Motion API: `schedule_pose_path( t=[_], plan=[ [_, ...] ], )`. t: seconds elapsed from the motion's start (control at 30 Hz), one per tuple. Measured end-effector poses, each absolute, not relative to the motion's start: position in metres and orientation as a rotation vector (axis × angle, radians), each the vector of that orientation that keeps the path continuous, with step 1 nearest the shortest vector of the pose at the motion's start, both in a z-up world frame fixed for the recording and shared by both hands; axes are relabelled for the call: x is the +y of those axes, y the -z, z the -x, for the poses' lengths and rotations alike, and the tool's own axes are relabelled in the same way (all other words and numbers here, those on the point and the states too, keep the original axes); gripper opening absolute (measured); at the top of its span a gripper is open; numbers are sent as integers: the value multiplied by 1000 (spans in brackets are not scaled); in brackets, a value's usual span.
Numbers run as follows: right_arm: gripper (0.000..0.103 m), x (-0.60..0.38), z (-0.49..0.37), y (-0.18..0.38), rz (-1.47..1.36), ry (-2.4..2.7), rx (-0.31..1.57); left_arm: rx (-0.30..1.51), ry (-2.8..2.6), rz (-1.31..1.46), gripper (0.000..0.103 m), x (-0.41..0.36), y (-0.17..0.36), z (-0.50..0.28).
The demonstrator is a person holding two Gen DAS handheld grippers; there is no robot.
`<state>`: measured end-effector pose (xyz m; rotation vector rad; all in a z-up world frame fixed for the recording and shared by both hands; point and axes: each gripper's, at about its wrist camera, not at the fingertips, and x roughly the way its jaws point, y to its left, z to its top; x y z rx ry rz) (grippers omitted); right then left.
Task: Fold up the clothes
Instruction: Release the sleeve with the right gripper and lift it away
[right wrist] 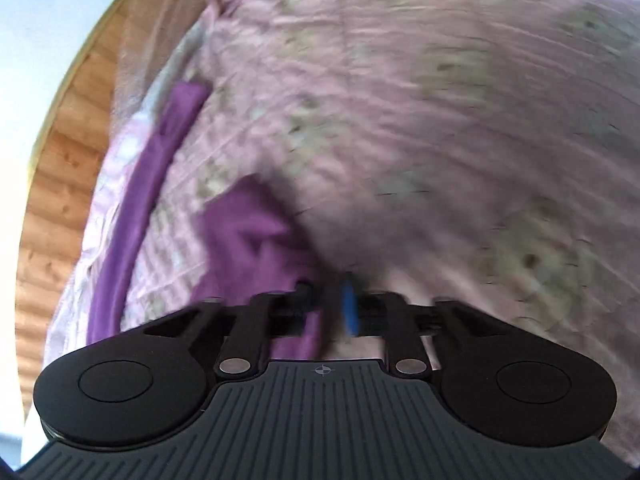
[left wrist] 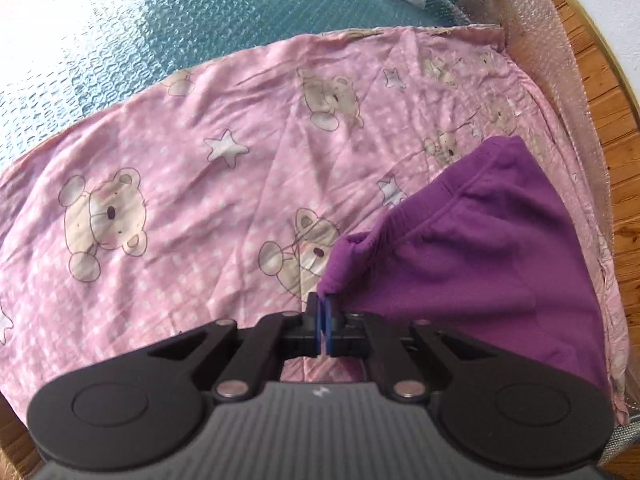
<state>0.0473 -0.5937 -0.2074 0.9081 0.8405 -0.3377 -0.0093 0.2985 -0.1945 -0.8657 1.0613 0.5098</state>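
I see one purple garment (left wrist: pixel 472 240) at right of the left view, its corner pinched in my left gripper (left wrist: pixel 325 312), jaws closed on it. In the blurred right view it lies lower left, cloth between my right gripper's (right wrist: pixel 330 304) part-open jaws; grip unclear. One pink sheet (left wrist: pixel 180 168) lies beneath

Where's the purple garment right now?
In the left wrist view the purple garment lies at the right on the pink bear-print sheet, one corner pinched in the left gripper.
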Motion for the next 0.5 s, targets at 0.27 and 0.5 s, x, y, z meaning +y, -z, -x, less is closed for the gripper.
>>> schedule_pose_path(
  t=[0.27, 0.5],
  plan=[
    [63, -568, -88, 174, -359, 218, 802, 1058, -496, 783, 2, 300, 179, -6],
    [67, -550, -87, 169, -8, 476, 925, 1049, -499, 792, 2, 297, 176, 3]
  ],
)
